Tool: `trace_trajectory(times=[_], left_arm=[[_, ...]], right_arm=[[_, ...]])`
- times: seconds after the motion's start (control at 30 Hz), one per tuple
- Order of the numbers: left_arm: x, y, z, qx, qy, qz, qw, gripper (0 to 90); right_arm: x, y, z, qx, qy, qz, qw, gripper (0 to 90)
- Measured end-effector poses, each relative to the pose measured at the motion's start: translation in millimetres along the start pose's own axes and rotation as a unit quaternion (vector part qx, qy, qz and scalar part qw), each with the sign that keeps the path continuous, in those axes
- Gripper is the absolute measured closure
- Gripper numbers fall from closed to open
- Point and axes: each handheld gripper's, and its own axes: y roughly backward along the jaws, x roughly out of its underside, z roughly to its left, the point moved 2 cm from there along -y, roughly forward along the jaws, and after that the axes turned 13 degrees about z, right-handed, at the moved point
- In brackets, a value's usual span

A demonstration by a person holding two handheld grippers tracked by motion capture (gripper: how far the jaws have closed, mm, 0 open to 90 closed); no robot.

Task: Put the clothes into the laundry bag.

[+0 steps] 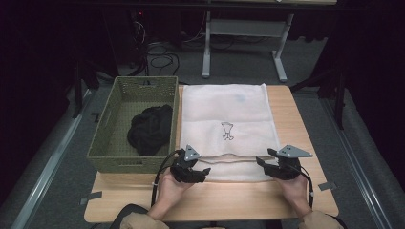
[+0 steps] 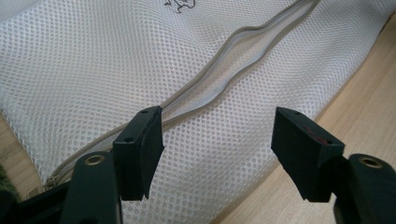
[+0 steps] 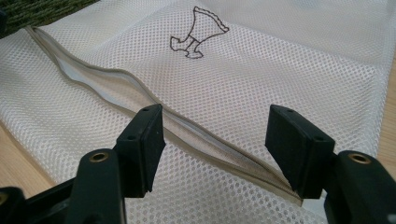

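Both the left claw (image 1: 203,170) and right claw (image 1: 261,163) are held spread, pinching nothing, just above the mesh bag's (image 1: 224,112) zipper (image 1: 229,158).

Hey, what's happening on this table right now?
A person holds a claw in each hand over the near edge of a white mesh laundry bag lying flat on the wooden table. The left claw and right claw both stand open above the bag's zipper, which gapes partly open. Neither grips anything. A dark garment sits in the green basket beside the bag.
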Motion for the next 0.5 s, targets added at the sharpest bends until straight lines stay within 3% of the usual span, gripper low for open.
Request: trace_trajectory(times=[0.5], left_arm=[[0.2, -0.3, 0.0, -0.002, 0.003, 0.002, 1.0000, 34.5]], right_arm=[[0.5, -1.8, 0.1, 0.003, 0.001, 0.007, 1.0000, 37.5]])
